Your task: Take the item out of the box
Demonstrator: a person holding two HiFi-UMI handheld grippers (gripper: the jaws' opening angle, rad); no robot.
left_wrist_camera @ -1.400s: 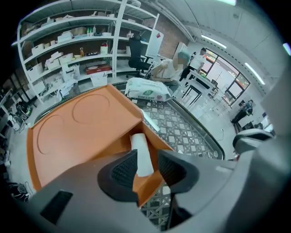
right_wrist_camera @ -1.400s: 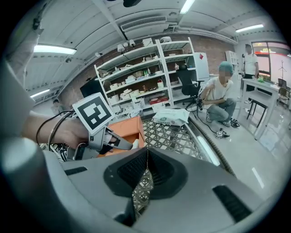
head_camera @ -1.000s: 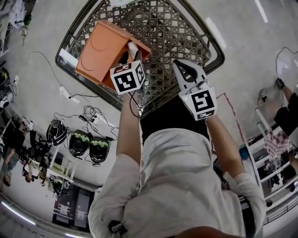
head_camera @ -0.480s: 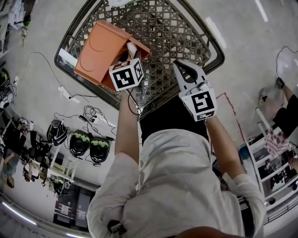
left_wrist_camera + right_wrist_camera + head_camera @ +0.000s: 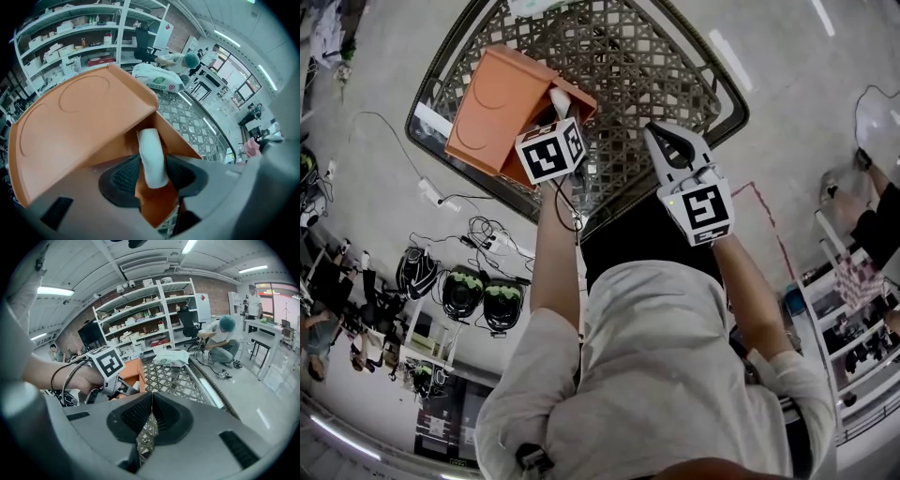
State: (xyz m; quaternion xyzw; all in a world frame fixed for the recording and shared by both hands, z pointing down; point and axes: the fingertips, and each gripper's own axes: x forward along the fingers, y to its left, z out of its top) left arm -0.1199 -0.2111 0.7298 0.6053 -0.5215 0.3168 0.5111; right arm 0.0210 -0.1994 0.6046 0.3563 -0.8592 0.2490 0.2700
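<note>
You are pinching the white item in your left claw. Its two dark ribbed pads are pressing on either side of the item's near end. The item is a pale, narrow, rounded piece standing nearly upright between the pads, and its far end is sitting right at the mouth of the orange box. It is showing against the box's open flap, and how much of it is inside I cannot tell.

From the head view, your left claw is reaching to the right-hand edge of the orange box, with the white item poking out at that edge. The box is lying on the lattice-topped bench, close to its near left rim.

Your right claw is closing fully, pads meeting with nothing between them. Only the bench's lattice is showing through below. In the head view the right claw is hovering over the bench, apart from the box and to the right of your left claw.

A white packet with green print is lying at the bench's far end.
</note>
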